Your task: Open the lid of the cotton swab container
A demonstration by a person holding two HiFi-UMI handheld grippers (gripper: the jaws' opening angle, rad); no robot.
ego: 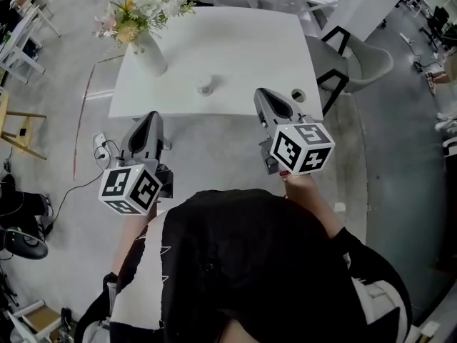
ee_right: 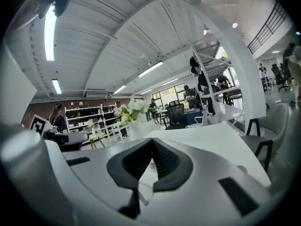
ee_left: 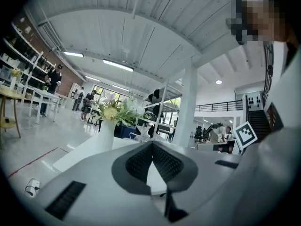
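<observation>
Found cotton swab container (ego: 206,86) standing on white table (ego: 250,41) near middle of front edge, apart from both grippers. Noted left gripper (ego: 151,116) closed, empty, at front edge near left corner. Noted right gripper (ego: 262,92) closed, empty, over front edge toward right corner. Recorded vase of flowers (ego: 146,48) by left edge.

Head view looks steeply down on the counter (ego: 243,48); both gripper views look level across it from close by; all share the vase (ego: 150,54) at 11 o'clock.
</observation>
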